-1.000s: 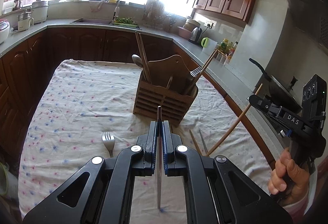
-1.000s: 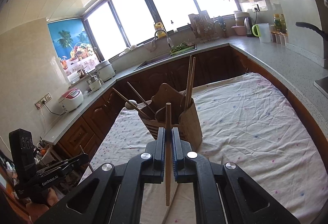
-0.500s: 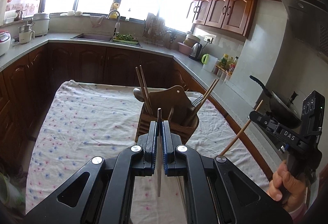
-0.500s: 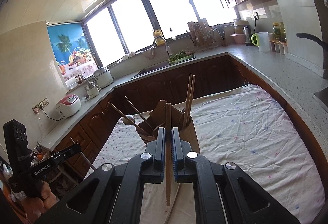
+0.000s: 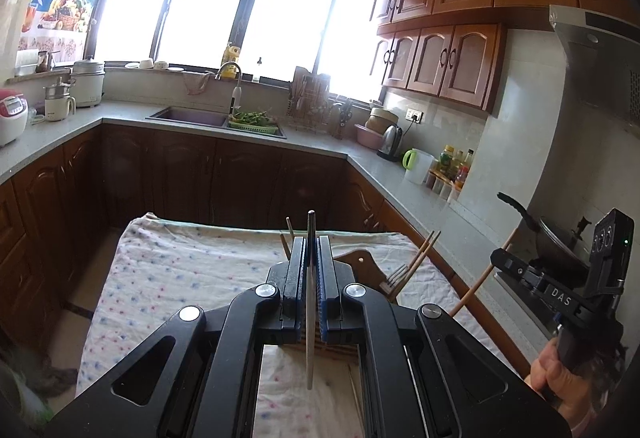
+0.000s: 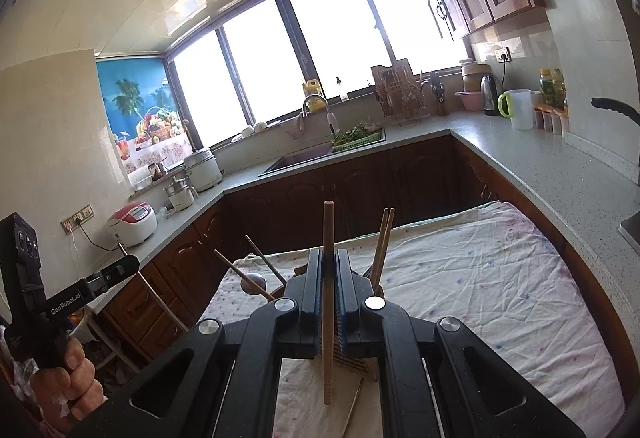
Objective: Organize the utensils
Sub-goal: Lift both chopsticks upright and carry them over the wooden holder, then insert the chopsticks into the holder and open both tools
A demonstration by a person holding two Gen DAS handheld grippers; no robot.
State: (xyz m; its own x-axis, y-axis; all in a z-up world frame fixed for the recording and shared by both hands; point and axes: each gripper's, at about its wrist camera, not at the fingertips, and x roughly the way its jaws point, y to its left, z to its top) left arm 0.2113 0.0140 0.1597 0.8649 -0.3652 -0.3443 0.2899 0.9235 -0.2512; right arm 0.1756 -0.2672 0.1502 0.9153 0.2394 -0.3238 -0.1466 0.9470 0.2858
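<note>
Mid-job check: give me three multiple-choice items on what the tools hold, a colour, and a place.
1. The left tool is:
A. open
B. shut on a thin metal utensil
C. shut on a cup

2. The stick in the right tool is:
A. light wood
B. blue
C. black

3. The wooden utensil holder is:
A. in the sink
B. on the counter
C. on the cloth-covered table

Answers:
1 B, a metal utensil sits clamped edge-on.
2 A, the chopstick is tan.
3 C, the table cloth lies under the holder.
</note>
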